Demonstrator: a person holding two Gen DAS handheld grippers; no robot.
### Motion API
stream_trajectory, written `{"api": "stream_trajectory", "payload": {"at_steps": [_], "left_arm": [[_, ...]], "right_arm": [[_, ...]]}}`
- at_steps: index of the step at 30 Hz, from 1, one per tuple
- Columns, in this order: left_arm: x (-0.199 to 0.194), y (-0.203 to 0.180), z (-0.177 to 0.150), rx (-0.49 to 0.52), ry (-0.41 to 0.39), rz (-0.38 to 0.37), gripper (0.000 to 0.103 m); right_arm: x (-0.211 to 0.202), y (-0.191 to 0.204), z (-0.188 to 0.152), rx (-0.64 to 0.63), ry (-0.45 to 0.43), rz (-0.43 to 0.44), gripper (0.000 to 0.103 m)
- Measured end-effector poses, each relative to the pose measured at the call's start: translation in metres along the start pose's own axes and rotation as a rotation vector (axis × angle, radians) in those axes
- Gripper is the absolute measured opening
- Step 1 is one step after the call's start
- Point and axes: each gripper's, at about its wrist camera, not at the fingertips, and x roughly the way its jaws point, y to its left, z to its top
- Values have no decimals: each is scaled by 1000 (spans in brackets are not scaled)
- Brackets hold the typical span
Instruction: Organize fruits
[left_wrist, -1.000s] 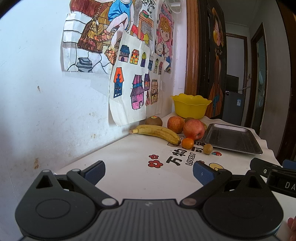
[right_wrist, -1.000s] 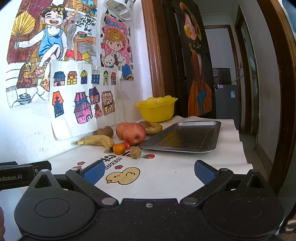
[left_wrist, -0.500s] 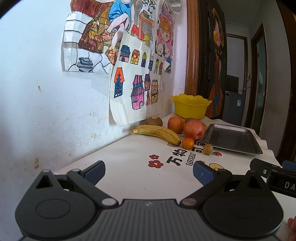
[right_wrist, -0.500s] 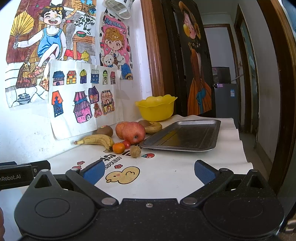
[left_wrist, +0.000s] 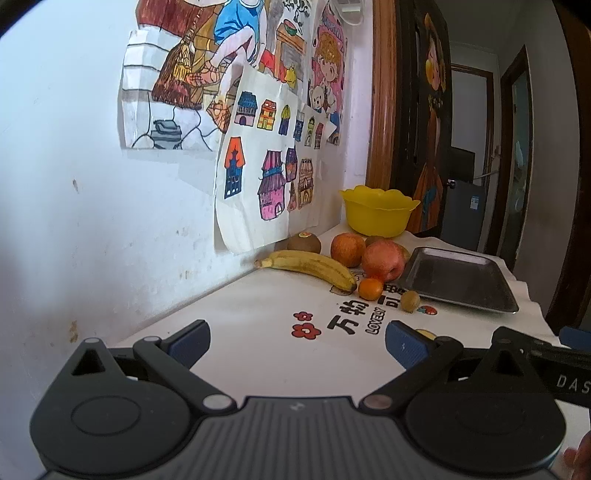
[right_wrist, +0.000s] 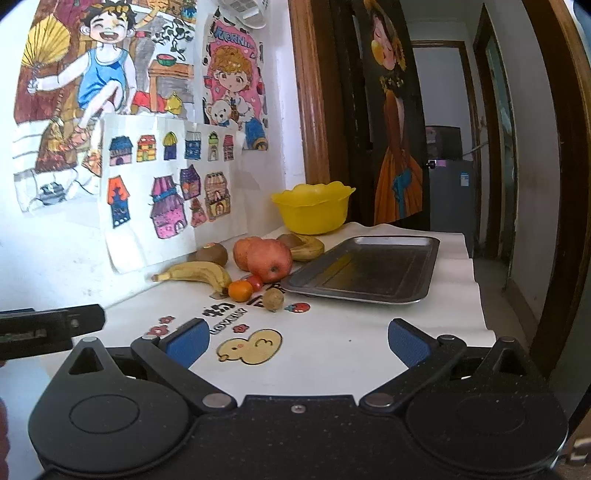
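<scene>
Fruit lies in a loose cluster by the wall: a yellow banana (left_wrist: 314, 267) (right_wrist: 197, 275), two red apples (left_wrist: 382, 261) (right_wrist: 269, 259), a brown kiwi (left_wrist: 304, 242) (right_wrist: 211, 254), a small orange (left_wrist: 370, 288) (right_wrist: 240, 290), a cherry tomato (right_wrist: 255, 282), a small brown round fruit (left_wrist: 410, 301) (right_wrist: 273, 300) and a second banana (right_wrist: 308, 248). An empty metal tray (left_wrist: 458, 278) (right_wrist: 369, 271) sits right of them, a yellow bowl (left_wrist: 378, 215) (right_wrist: 313, 207) behind. My left gripper (left_wrist: 297, 341) and right gripper (right_wrist: 297, 341) hang open near the table's front, well short of the fruit.
The table carries a white cloth (right_wrist: 332, 343) printed with a duck and flowers. Drawings are taped to the white wall (left_wrist: 92, 184) on the left. A wooden door frame (right_wrist: 561, 184) and the table's right edge (right_wrist: 484, 314) lie to the right. The other gripper's black body (right_wrist: 48, 326) shows at left.
</scene>
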Motion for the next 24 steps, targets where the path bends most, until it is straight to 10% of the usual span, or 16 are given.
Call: {"api": "stream_trajectory", "payload": {"at_steps": [24], "left_arm": [[-51,-5,68,114,-90,7,103]], "right_arm": [[-85,31,81,-155,-104,93,102]]}}
